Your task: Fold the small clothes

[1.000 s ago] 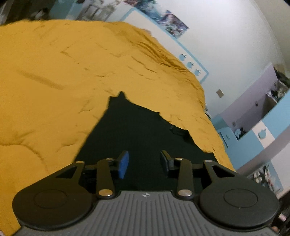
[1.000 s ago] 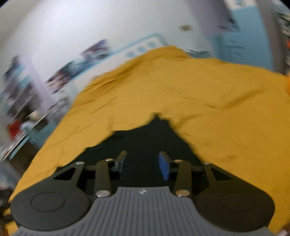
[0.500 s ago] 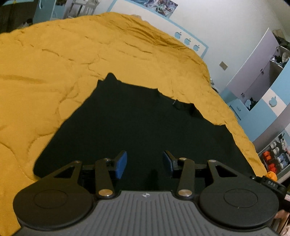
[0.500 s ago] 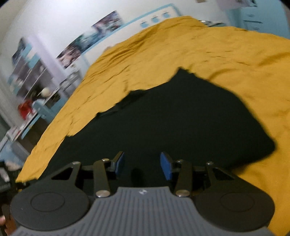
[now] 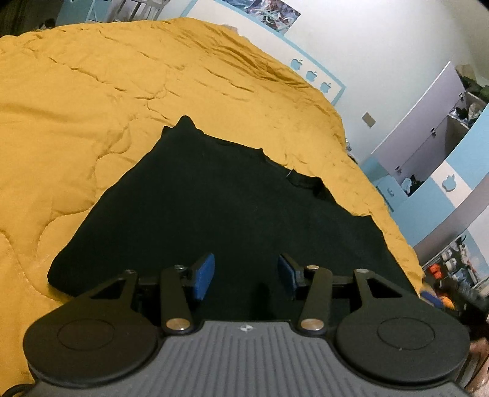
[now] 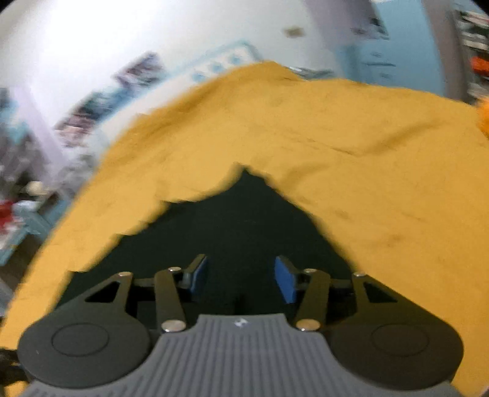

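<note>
A black T-shirt [image 5: 220, 207] lies spread flat on a mustard-yellow quilt [image 5: 91, 91], collar toward the far side. My left gripper [image 5: 244, 274] is open and empty, hovering just above the shirt's near part. The shirt also shows in the right wrist view [image 6: 238, 226], blurred by motion. My right gripper [image 6: 240, 274] is open and empty above the shirt's near edge. Neither gripper touches the cloth as far as I can tell.
The quilt [image 6: 366, 152] covers a bed that fills most of both views. A white wall with posters [image 5: 266, 12] and blue-and-white cupboards [image 5: 443, 146] stand beyond the bed. Shelves with clutter [image 6: 18, 195] are at the left in the right wrist view.
The left gripper has pulled back and tilted a little, and the shirt sits farther from its camera than half a second ago. The right gripper has swung and dropped, so less shirt shows. Both stay open.
</note>
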`<control>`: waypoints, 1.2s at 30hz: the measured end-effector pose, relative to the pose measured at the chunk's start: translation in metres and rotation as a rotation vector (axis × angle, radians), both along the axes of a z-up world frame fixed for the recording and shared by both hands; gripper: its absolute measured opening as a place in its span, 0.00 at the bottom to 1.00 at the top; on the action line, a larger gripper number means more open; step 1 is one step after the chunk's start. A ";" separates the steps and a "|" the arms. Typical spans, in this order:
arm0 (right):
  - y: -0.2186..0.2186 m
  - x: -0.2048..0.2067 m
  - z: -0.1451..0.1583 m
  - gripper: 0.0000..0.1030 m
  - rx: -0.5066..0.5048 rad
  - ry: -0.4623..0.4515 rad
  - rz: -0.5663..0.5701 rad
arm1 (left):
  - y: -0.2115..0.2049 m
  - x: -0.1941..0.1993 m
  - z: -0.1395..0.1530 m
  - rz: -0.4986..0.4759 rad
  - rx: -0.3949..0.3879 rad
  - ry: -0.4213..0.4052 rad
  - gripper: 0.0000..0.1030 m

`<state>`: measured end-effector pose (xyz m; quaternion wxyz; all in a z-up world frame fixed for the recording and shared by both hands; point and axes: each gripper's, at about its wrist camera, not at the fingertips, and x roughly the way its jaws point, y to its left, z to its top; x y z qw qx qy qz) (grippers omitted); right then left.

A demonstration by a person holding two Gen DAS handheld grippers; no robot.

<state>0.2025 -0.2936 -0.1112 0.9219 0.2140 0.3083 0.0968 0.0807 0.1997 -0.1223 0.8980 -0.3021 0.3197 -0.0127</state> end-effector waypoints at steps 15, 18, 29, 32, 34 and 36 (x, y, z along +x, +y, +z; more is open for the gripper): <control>0.210 0.214 -0.027 0.44 0.130 0.149 0.173 | 0.004 -0.004 -0.016 -0.012 -0.051 -0.033 0.61; 0.226 0.246 -0.047 0.44 0.110 0.209 0.122 | 0.006 -0.004 -0.018 -0.017 -0.065 -0.039 0.61; 0.247 0.269 -0.068 0.49 0.064 0.239 0.072 | 0.002 -0.008 -0.020 -0.015 -0.071 -0.042 0.61; 0.247 0.262 -0.060 0.49 0.045 0.210 0.061 | 0.000 -0.009 -0.018 -0.011 -0.074 -0.038 0.61; 0.248 0.254 -0.053 0.49 0.027 0.148 0.052 | 0.001 -0.008 -0.019 -0.009 -0.072 -0.036 0.61; 0.251 0.250 -0.046 0.51 0.027 0.102 0.101 | 0.001 -0.007 -0.019 -0.010 -0.065 -0.036 0.61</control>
